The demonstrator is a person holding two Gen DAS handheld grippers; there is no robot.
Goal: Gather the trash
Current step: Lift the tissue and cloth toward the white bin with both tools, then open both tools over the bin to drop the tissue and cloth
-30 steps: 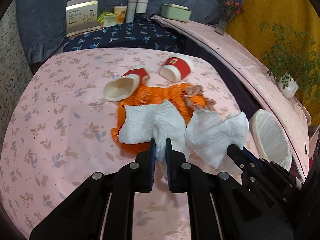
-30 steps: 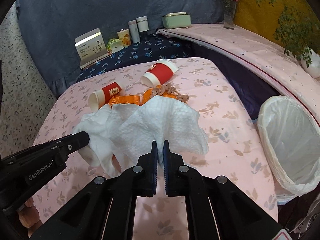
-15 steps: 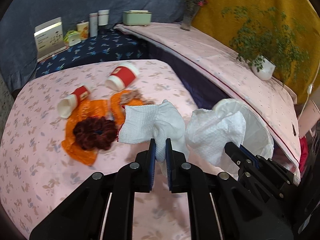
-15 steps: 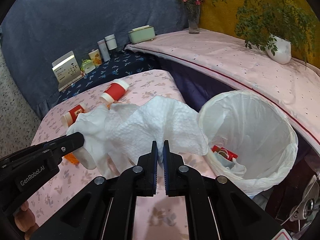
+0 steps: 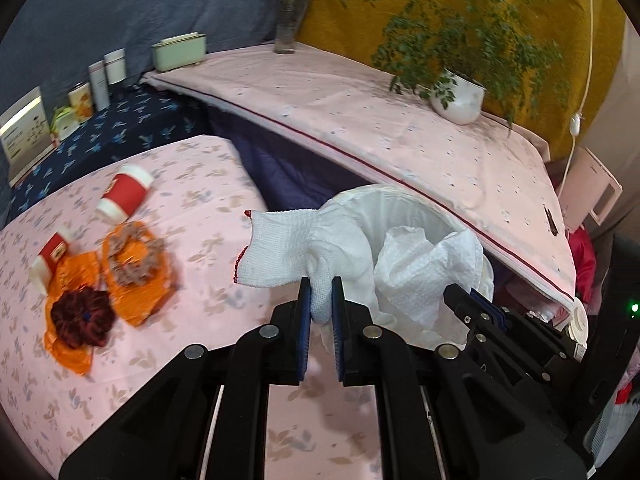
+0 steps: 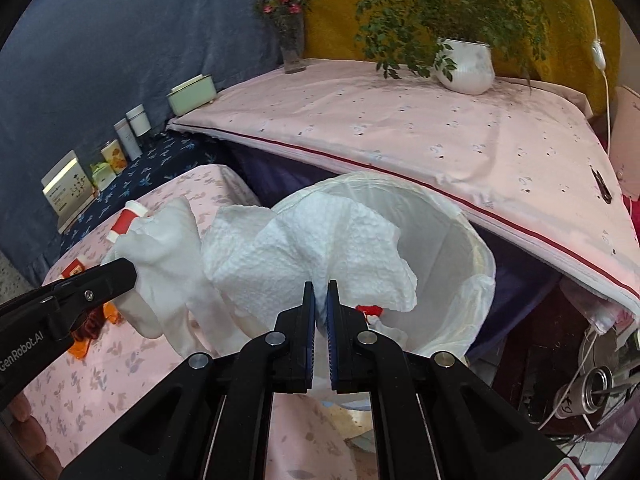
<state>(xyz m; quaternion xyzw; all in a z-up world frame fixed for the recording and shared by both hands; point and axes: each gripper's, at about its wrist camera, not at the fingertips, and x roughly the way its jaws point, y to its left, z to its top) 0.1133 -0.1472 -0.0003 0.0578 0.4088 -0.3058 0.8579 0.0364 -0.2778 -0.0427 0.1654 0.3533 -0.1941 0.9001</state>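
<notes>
My left gripper is shut on a white knitted cloth and holds it in the air at the near rim of the white-lined trash bin. My right gripper is shut on a crumpled white paper towel, held over the bin's left rim. The right gripper and towel show in the left wrist view; the left gripper and cloth show in the right wrist view. On the pink table lie two red paper cups, an orange wrapper and a dark red scrunchie.
The pink floral table ends just before the bin. Behind the bin runs a higher pink-covered ledge with a potted plant, a flower vase and a green box. Cartons and jars stand at the back left.
Both grippers have swung right with their loads, from above the table's trash pile to the bin's rim. The scrunchie came into view once the cloth was lifted.
</notes>
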